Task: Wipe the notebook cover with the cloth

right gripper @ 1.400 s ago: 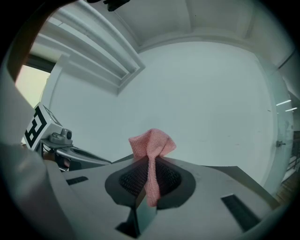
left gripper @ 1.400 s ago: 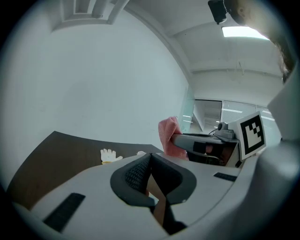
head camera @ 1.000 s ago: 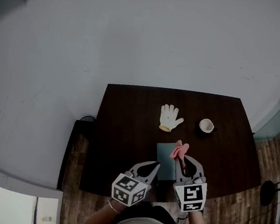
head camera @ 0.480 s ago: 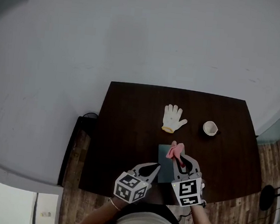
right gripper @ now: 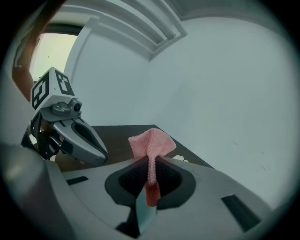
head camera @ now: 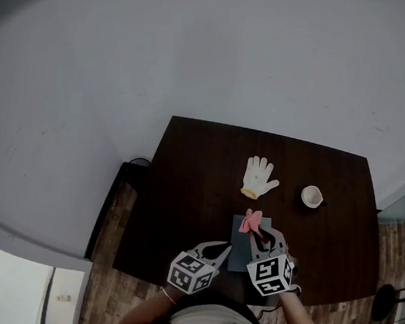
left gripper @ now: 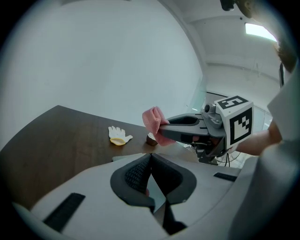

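Note:
A grey-teal notebook (head camera: 242,245) lies on the dark table (head camera: 185,192) near its front edge. My right gripper (head camera: 255,231) is shut on a pink cloth (head camera: 252,221), which bunches out past the fingertips over the notebook's far part. In the right gripper view the cloth (right gripper: 150,143) is pinched between the pads, and the notebook (right gripper: 143,212) shows below. My left gripper (head camera: 228,248) has its jaws together at the notebook's left edge, with nothing seen between them. In the left gripper view the right gripper (left gripper: 161,132) holds the cloth (left gripper: 153,121) just ahead.
A white work glove (head camera: 260,177) lies beyond the notebook, and a small white cup (head camera: 312,196) stands to its right. The table's left half is bare dark wood. Wooden floor borders the table's near and left sides.
The head view has shifted, so the table sits lower and further right. The right gripper with the cloth has moved slightly left along the notebook's far part. The left gripper keeps its place.

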### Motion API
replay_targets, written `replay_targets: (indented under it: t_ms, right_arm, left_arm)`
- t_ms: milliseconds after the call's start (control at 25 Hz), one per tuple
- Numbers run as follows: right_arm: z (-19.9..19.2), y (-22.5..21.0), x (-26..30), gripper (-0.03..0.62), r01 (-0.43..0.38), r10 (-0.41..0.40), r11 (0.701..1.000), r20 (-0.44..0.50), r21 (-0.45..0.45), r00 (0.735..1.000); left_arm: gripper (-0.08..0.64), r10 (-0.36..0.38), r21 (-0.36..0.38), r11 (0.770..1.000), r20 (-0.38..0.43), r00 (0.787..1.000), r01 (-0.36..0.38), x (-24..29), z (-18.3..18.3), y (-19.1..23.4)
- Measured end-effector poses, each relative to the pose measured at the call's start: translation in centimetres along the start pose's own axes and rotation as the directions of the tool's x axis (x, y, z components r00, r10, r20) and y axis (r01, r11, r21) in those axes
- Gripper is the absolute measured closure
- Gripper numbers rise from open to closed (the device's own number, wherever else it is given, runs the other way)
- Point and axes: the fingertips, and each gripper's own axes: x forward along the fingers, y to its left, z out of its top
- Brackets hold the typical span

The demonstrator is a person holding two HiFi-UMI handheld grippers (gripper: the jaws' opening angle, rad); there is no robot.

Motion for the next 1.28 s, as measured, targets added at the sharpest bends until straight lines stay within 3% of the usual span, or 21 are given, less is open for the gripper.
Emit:
replay_targets:
  t_ms: [560,1280]
  right_arm:
    - [-3.2,0.7,5.5,0.549,-0.157,0.149,0.98,-0.07,-0.125,0.986]
    - [-8.1,2.0,11.5,0.549,-0.289,0.251,0.935,-0.194,-0.206,0.948]
  left_arm:
    - [0.541,0.034,-0.023,0.999,-0.027,0.999,-0.034,3.3,-1.7,2.1]
    - [0.541,0.093,-0.101,0.989,-0.107,0.99,-0.104,6.8,-5.8,4.7]
